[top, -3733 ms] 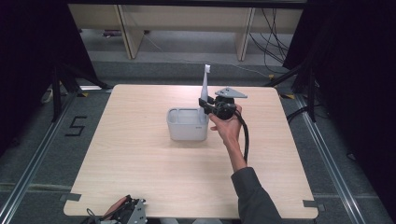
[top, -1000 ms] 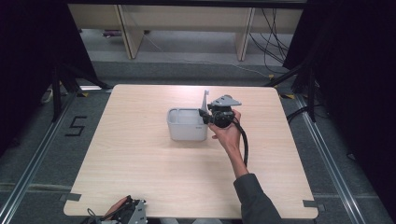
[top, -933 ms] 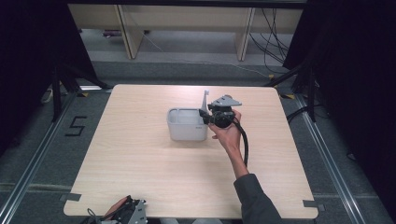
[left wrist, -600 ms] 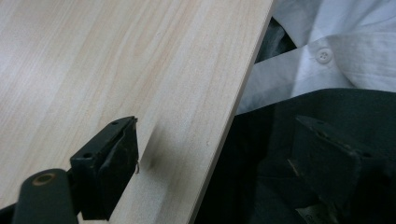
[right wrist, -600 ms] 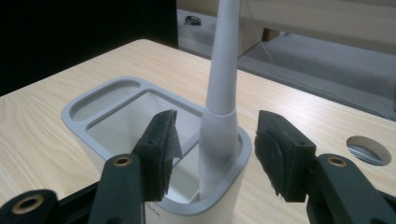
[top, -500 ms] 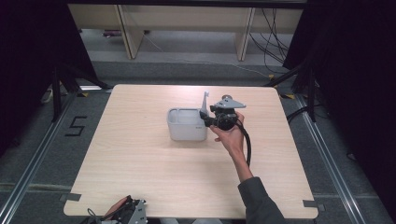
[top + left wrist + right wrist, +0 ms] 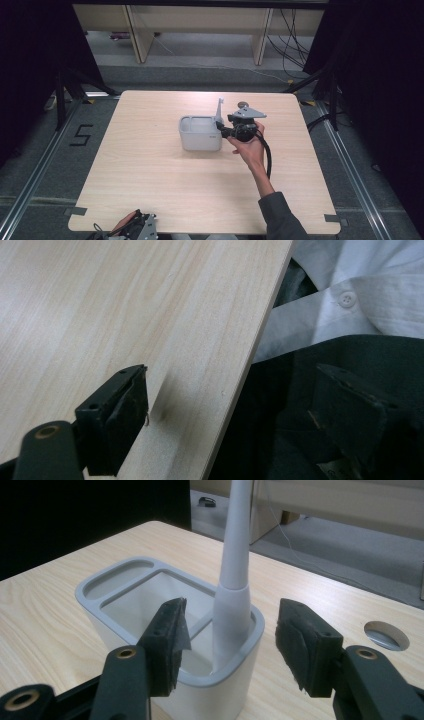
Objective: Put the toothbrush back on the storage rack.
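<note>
Wooden table (image 7: 150, 165): light-grained top, lying across the middle of the high view, with a round cable hole (image 7: 386, 635) near its far edge.

Grey holder (image 7: 200, 133): a rectangular plastic caddy sitting upright near the table's centre. In the right gripper view (image 7: 165, 625) its rim is showing a narrow slot along one side, a large middle well and a small end compartment.

White handle (image 7: 234, 580): a slim tapered utensil handle standing upright in the small end compartment, at the holder's corner nearest the right gripper; its lower end is hidden inside. In the high view it is rising above the holder's right end (image 7: 219, 109).

Right gripper (image 7: 227, 647): being held in the person's right hand (image 7: 250, 148), jaws standing apart on either side of the handle, touching neither it nor the holder.

Left gripper (image 7: 230, 415): hanging at the table's near edge, jaws spread wide, one over the wood, the other over dark clothing, holding nothing.
</note>
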The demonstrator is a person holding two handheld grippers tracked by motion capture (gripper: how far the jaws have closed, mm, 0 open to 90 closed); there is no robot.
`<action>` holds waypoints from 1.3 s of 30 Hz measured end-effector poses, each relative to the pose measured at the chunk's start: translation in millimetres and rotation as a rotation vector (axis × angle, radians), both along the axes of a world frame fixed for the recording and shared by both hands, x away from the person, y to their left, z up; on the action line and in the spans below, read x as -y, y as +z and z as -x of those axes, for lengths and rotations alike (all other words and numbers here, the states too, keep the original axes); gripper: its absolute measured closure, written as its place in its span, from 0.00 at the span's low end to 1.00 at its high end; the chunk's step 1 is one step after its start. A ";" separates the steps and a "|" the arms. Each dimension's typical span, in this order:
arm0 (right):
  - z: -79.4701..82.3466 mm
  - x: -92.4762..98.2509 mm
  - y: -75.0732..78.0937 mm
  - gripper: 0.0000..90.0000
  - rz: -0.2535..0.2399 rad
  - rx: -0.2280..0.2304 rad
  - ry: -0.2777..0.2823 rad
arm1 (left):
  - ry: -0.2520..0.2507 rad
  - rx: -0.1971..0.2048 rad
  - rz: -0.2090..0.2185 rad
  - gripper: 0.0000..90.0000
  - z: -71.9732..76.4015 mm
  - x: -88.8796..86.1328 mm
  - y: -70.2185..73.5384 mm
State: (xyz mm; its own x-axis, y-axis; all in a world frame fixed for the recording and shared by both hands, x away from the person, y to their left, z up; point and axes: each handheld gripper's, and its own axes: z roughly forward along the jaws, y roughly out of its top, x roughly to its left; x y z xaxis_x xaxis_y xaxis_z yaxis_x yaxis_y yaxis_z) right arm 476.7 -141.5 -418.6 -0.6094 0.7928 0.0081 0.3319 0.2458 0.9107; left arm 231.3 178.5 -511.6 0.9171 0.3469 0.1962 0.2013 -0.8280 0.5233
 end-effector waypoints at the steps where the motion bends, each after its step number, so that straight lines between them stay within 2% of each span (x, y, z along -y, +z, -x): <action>1: 0.5 0.6 0.2 0.50 0.003 -0.004 -0.003 | -0.005 -0.003 -0.003 0.17 0.0 -0.1 0.5; 3: 1.2 0.2 -0.1 0.48 -0.022 -0.013 -0.008 | 0.001 0.000 -0.001 0.17 -0.2 -0.1 -0.1; 7: 4.7 1.8 0.4 0.45 -0.006 -0.016 -0.010 | -0.003 -0.002 -0.001 0.17 -0.1 -0.2 0.3; 9: 4.8 1.8 -0.5 0.45 -0.016 -0.015 -0.012 | -0.001 0.000 -0.001 0.17 0.0 0.0 0.1; 10: 4.6 4.3 -0.5 0.44 0.000 0.003 -0.009 | -0.003 -0.004 -0.003 0.17 0.3 -0.2 0.4; 11: 4.6 4.3 -0.5 0.44 0.000 0.003 -0.009 | 0.021 0.035 0.034 0.17 2.0 1.0 -3.0; 13: 5.6 5.3 -1.1 0.43 -0.007 -0.004 -0.016 | 0.024 0.037 0.035 0.17 1.8 0.9 -3.1; 15: 5.2 5.7 -1.2 0.43 -0.010 -0.005 -0.013 | 0.025 0.036 0.036 0.17 1.9 0.9 -3.1; 16: 5.9 6.2 -0.8 0.42 -0.010 -0.017 -0.014 | 0.024 0.034 0.036 0.17 2.0 0.9 -2.9; 17: 8.5 5.0 -0.7 0.42 -0.026 -0.049 -0.024 | 0.023 0.034 0.036 0.17 2.1 0.9 -2.8; 18: 8.5 5.0 -0.7 0.42 -0.026 -0.049 -0.024 | 0.023 0.034 0.036 0.17 2.1 0.9 -2.8; 19: 7.4 6.1 -0.7 0.40 -0.018 -0.021 -0.021 | 0.025 0.035 0.037 0.17 2.0 1.0 -2.9; 21: 7.7 6.0 -0.5 0.40 -0.026 -0.031 -0.016 | 0.024 0.035 0.036 0.17 2.1 0.8 -2.7; 24: 9.2 4.3 0.0 0.39 -0.027 -0.010 -0.024 | 0.025 0.034 0.037 0.17 2.1 0.9 -2.8; 27: 11.1 5.3 1.1 0.38 -0.025 -0.034 0.000 | 0.024 0.034 0.037 0.17 2.2 0.9 -2.6; 30: 12.2 6.2 -0.6 0.37 -0.018 -0.016 0.007 | 0.025 0.034 0.037 0.17 2.1 1.0 -2.9; 33: 16.1 8.1 -1.0 0.37 -0.021 -0.048 0.008 | 0.027 0.035 0.043 0.17 2.2 1.3 -2.8; 34: 16.1 8.1 -1.0 0.37 -0.021 -0.048 0.008 | 0.027 0.035 0.043 0.17 2.2 1.3 -2.8; 35: 16.2 9.8 -1.1 0.37 -0.007 -0.028 0.006 | 0.022 0.033 0.038 0.17 2.0 1.2 -2.9; 36: 17.1 9.9 -2.1 0.37 -0.025 -0.035 0.018 | 0.024 0.037 0.041 0.17 2.0 1.1 -3.2; 39: 19.9 11.5 -1.3 0.37 -0.027 -0.048 0.012 | 0.024 0.037 0.036 0.17 2.1 0.9 -2.5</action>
State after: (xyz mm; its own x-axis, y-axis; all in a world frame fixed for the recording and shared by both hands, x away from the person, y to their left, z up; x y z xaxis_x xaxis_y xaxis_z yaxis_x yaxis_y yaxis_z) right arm 456.7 -153.0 -420.0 -0.6170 0.7848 0.0589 0.3727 0.2254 0.9001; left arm 229.2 177.5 -514.1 0.9008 0.3761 0.2169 0.2009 -0.8040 0.5597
